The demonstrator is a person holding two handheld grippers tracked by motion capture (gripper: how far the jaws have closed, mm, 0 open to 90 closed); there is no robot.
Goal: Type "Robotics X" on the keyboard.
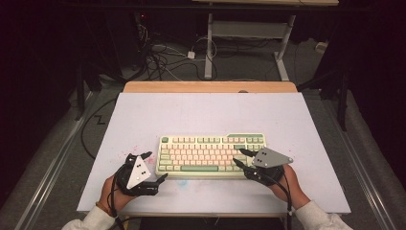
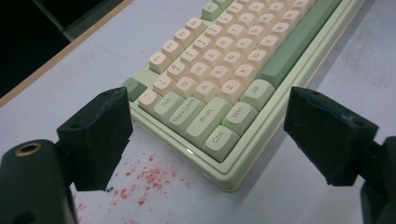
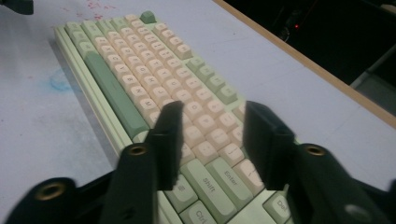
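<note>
A pale green keyboard [image 1: 210, 155] with cream and green keys lies flat on the white table top [image 1: 206, 112], a little toward the near side. My left gripper [image 1: 157, 166] sits just off the keyboard's near-left corner. In the left gripper view its jaws are spread wide, and my left gripper [image 2: 208, 116] frames the Ctrl corner of the keyboard [image 2: 233, 70] with nothing held. My right gripper [image 1: 238, 156] hovers over the keyboard's right end. In the right gripper view my right gripper [image 3: 212, 121] is open above the keys near Shift and Enter of the keyboard [image 3: 140, 70], gripping nothing.
Red speckles [image 2: 149, 179] stain the table by the keyboard's left corner, and a faint blue smudge [image 3: 60, 79] marks its near side. A wooden strip [image 1: 210, 86] edges the far side. Beyond it are floor cables [image 1: 163, 60] and another table's white legs [image 1: 209, 48].
</note>
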